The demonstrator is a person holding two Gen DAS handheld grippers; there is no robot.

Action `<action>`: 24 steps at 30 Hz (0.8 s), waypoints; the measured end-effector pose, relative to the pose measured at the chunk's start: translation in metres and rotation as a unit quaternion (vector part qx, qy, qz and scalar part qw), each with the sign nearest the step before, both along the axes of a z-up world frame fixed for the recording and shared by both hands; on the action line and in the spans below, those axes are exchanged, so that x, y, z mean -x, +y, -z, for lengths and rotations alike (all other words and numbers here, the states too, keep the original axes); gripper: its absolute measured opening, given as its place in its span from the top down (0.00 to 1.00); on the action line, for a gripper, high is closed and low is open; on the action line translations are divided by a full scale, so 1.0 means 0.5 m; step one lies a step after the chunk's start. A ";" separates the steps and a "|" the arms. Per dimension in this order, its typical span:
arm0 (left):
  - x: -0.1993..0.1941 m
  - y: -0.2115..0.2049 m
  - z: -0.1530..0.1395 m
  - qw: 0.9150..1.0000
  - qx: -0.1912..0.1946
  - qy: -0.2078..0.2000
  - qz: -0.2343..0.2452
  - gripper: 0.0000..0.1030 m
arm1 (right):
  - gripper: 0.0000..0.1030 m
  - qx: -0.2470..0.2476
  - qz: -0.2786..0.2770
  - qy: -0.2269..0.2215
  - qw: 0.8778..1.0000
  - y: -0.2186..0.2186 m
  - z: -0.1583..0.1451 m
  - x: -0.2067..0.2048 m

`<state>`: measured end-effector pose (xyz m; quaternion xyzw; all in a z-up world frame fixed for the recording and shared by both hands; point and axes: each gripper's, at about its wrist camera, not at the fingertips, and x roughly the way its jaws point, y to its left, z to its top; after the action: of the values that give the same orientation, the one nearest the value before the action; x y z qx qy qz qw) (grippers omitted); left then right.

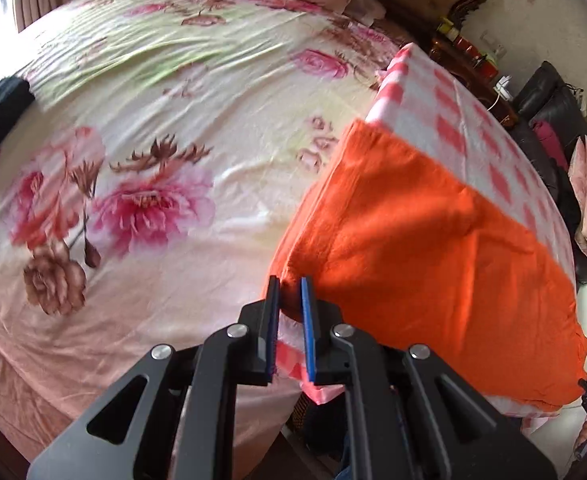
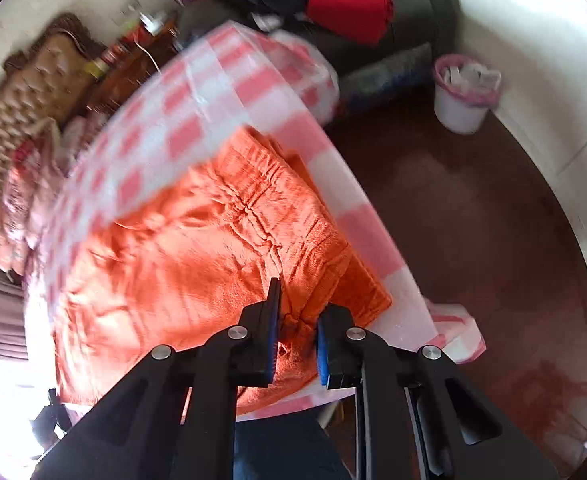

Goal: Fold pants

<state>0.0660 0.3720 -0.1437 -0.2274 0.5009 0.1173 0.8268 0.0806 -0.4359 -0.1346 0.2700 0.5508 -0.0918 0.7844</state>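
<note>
Left wrist view: the left hand-held gripper [image 1: 291,292] has its jaws narrowly apart, pinching a fold of the orange pants [image 1: 421,256] at their near corner; cloth sits between the blue pads [image 1: 307,320]. One pair of pants, lying on a table covered with a pink-and-white checked cloth [image 1: 473,120]. Just beside the table, one bed with a floral sheet [image 1: 153,160]. One dark sofa [image 1: 549,120] stands beyond the table.

Right wrist view: the right hand-held gripper [image 2: 297,312] is a little wider apart, and bunched orange fabric near the gathered waistband [image 2: 253,208] fills the gap; it appears to grip the pants [image 2: 181,264]. The checked cloth [image 2: 213,92] shows around them. One white bin with a pink liner [image 2: 463,92] stands on the dark red floor [image 2: 493,240].
</note>
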 end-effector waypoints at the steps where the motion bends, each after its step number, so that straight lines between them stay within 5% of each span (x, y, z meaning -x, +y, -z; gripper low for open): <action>1: 0.007 -0.002 -0.002 1.000 -0.002 -0.003 -0.002 0.90 | 0.84 0.018 -0.002 0.008 1.000 0.007 0.009 -0.001; 7: 0.024 -0.018 -0.017 0.999 -0.028 -0.011 -0.010 0.89 | 0.84 0.059 -0.011 0.001 0.998 0.021 0.008 0.003; 11: 0.008 -0.031 -0.018 0.998 -0.067 0.000 0.007 0.80 | 0.84 0.100 -0.022 0.012 0.995 0.036 0.031 -0.002; 17: -0.118 -0.048 -0.091 0.989 -0.085 -0.080 0.091 0.48 | 0.81 0.138 -0.032 0.018 0.990 0.051 0.038 -0.007; 19: -0.179 -0.047 -0.073 0.986 -0.102 -0.070 0.109 0.50 | 0.81 0.141 -0.031 0.016 0.989 0.051 0.039 -0.005; 22: -0.256 -0.017 -0.033 0.988 -0.069 -0.050 0.128 0.52 | 0.76 0.140 -0.028 0.014 0.990 0.048 0.042 0.000; 24: -0.280 0.002 -0.007 0.991 -0.045 -0.034 0.125 0.73 | 0.72 0.133 -0.023 0.012 0.991 0.042 0.045 0.003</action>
<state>0.2062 0.3731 -0.1404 -0.1300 0.4910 0.0278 0.8610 0.0789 -0.4150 -0.1569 0.1498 0.5487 -0.1494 0.8088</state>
